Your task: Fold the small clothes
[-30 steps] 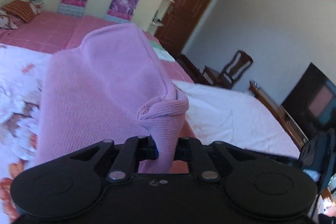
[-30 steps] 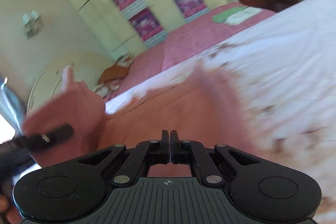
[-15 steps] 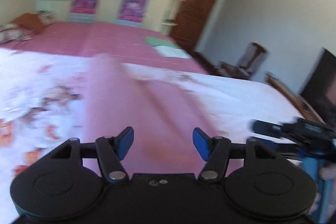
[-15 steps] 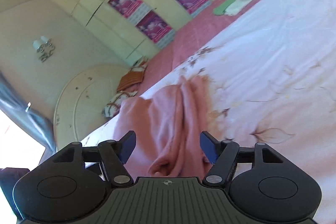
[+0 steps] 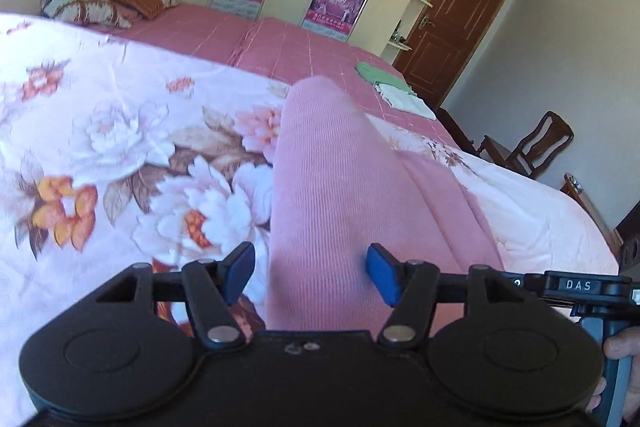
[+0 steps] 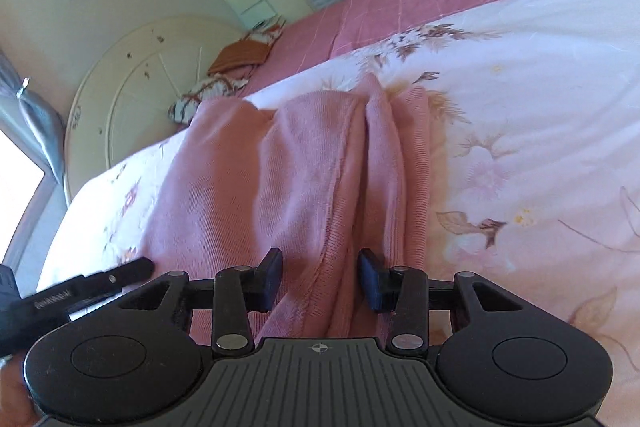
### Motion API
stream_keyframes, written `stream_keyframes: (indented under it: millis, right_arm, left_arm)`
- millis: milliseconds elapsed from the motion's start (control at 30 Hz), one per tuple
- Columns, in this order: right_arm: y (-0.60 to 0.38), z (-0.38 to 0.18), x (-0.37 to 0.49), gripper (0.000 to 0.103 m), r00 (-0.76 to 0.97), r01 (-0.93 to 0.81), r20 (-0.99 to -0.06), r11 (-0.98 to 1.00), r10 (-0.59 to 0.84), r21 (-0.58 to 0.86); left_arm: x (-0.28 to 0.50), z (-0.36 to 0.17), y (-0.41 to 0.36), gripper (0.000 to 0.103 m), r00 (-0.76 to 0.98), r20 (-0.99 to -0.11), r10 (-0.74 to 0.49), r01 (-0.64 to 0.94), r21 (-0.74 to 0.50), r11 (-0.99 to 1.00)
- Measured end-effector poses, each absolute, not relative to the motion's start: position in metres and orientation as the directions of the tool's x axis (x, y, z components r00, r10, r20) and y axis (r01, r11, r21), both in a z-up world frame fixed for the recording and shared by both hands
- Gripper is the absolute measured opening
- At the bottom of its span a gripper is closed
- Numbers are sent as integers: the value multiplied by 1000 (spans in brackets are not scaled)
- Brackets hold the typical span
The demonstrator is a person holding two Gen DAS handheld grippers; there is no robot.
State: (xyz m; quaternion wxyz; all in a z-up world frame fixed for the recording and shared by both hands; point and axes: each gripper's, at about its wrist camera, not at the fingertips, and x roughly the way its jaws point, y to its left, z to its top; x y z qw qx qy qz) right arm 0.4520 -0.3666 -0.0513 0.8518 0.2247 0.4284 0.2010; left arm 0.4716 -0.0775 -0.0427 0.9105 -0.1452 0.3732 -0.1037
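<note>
A pink ribbed knit garment [image 5: 340, 187] lies in long folds on the white floral quilt [image 5: 120, 147]. My left gripper [image 5: 312, 275] hovers low over its near end, open, and the blue pads stand clear of the cloth. In the right wrist view the same garment [image 6: 280, 167] shows a raised ridge running away from me. My right gripper [image 6: 322, 279] straddles that ridge with its jaws closing, and the pads are not pressing on it. The right gripper's black finger [image 5: 568, 285] shows at the left view's right edge.
Folded green and white clothes [image 5: 392, 87] lie on the pink bedspread beyond the quilt. Pillows [image 5: 88, 7] rest by the cream headboard [image 6: 132, 87]. A wooden chair [image 5: 536, 143] and a brown door stand past the bed's far side.
A second ago both grippers were shut, the left holding the pink garment up. Both have opened and sunk; the garment now lies on the quilt. The right jaws are narrower than half a second ago.
</note>
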Motion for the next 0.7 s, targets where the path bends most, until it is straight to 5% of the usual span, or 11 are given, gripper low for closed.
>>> stream_keyframes:
  millis: [200,433,500,633,700]
  right_arm:
    - [-344,-46,457,11,537,-225,-687,868,490,443]
    - [-343,-4,419,10,702,-302,-607,927,374,222]
    - [-347,-22,424,10,685,-270,-648,942,333,198]
    - [-358,-53,432,10,639,-227,-673,927,373,298]
    - [-373,-44,432,26,670,-195,-623,905,404,377]
  left_arm:
    - [498,-46,-75,61,679,-670,-300,83,-336,938]
    - [511,-50,-109,63,651,-698,-299,164,-256,953]
    - [517,-59,-119,65,624,-732,-275,165,-221,961]
    - [521,-53,-113,63,612,-732,-300,176,-243,954]
    - [519,-48,-108,63,631,-710,-313,204,-238,950]
